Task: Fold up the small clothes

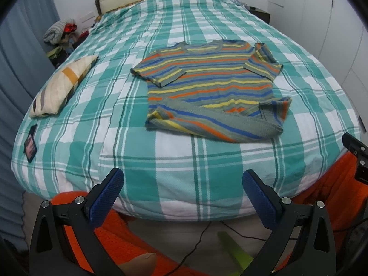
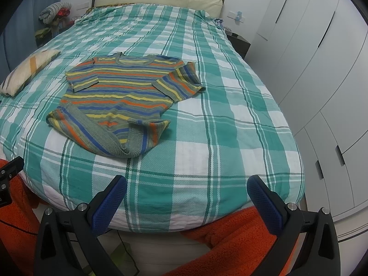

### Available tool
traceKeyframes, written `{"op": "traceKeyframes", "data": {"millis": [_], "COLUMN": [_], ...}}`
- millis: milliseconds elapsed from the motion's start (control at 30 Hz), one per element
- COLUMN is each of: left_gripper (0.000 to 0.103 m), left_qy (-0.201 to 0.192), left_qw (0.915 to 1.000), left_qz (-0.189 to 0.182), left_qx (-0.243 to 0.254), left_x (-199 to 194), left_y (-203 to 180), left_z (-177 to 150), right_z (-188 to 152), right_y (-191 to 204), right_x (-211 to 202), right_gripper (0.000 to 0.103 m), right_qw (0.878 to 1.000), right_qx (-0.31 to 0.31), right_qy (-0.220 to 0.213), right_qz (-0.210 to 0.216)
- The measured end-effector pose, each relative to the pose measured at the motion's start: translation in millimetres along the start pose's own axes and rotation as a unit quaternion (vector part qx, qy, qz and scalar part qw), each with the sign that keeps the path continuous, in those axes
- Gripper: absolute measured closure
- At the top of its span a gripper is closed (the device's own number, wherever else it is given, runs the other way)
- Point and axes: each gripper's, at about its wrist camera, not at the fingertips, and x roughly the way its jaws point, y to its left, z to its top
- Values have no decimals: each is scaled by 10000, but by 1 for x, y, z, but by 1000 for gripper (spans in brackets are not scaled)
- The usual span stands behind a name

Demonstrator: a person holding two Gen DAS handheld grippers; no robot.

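Note:
A small striped knit top point(image 1: 211, 85) in grey, yellow, orange and blue lies on the green-and-white checked bed cover point(image 1: 161, 179), neck toward the headboard. Both short sleeves are laid inward over its body, and the bottom hem is turned up in a loose, slanted fold. My left gripper point(image 1: 182, 181) hovers open over the foot of the bed, well short of the top. In the right wrist view the same top point(image 2: 122, 94) sits left of centre. My right gripper point(image 2: 187, 187) is open too, above the bed's near edge, holding nothing.
A cream patterned pillow point(image 1: 62, 87) lies at the bed's left side, and a small dark card point(image 1: 30, 147) sits near the left front corner. Orange fleece point(image 2: 230, 237) covers a person's legs below the bed edge. White wardrobe doors point(image 2: 322, 69) stand to the right. A cable runs over the floor.

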Motion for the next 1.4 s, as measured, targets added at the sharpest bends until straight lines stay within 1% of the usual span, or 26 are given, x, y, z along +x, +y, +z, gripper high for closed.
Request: {"op": "traceKeyframes", "data": {"millis": [100, 400, 533, 633, 700, 800, 900, 933, 967, 1000, 1033, 1100, 1167, 1200, 1267, 1333, 1367, 1400], "left_gripper": [0, 0, 0, 0, 0, 0, 1, 1, 0, 1, 1, 1, 1, 1, 1, 1, 1, 1], "left_qy": [12, 64, 157, 141, 127, 191, 282, 307, 331, 340, 348, 382, 417, 413, 404, 364, 359, 392], "left_qw": [10000, 10000, 9998, 9992, 9983, 9960, 9937, 9930, 9921, 9915, 9913, 9908, 9909, 9912, 9912, 9908, 9902, 9890], "left_qz": [56, 56, 75, 217, 310, 425, 361, 319, 262, 237, 227, 203, 184, 182, 235, 302, 331, 358], "left_qx": [14, -41, -131, -318, -484, -767, -1022, -1096, -1183, -1230, -1251, -1280, -1267, -1246, -1237, -1267, -1309, -1378], "left_x": [1, 3, 7, 9, 10, 14, 17, 18, 18, 18, 19, 20, 20, 20, 20, 19, 20, 23], "left_y": [1, 5, 10, 24, 37, 57, 70, 73, 75, 76, 76, 75, 73, 74, 75, 82, 87, 92], "left_z": [0, -2, -1, 0, 1, 0, -4, -5, -7, -9, -10, -12, -12, -13, -13, -16, -19, -22], "right_z": [0, 0, -1, 0, 2, 6, 17, 20, 26, 30, 35, 46, 53, 54, 46, 28, 16, -1], "right_y": [0, 0, -1, -9, -21, -31, -23, -17, -7, -1, 6, 22, 37, 48, 65, 77, 80, 82], "right_x": [0, 0, 1, 9, 22, 46, 75, 83, 92, 96, 101, 116, 136, 148, 170, 181, 178, 168], "right_gripper": [0, 0, 0, 0, 0, 0, 1, 4, 13, 19, 26, 29, 49, 54, 76, 81, 82, 82], "right_qw": [10000, 10000, 10000, 9993, 9978, 9977, 9937, 9915, 9866, 9831, 9810, 9799, 9781, 9741, 9621, 9433, 9348, 9229], "right_qx": [1, -4, 13, 95, 233, 262, -13, -134, -253, -271, -294, -337, -235, -246, -449, -640, -775, -1025], "right_qy": [0, 6, 0, 3, 22, 90, 194, 337, 469, 486, 480, 481, 545, 659, 1060, 1657, 1840, 2065], "right_qz": [-3, -6, 53, 369, 626, 614, 1101, 1250, 1539, 1742, 1855, 1908, 1993, 2148, 2472, 2804, 2939, 3084]}}
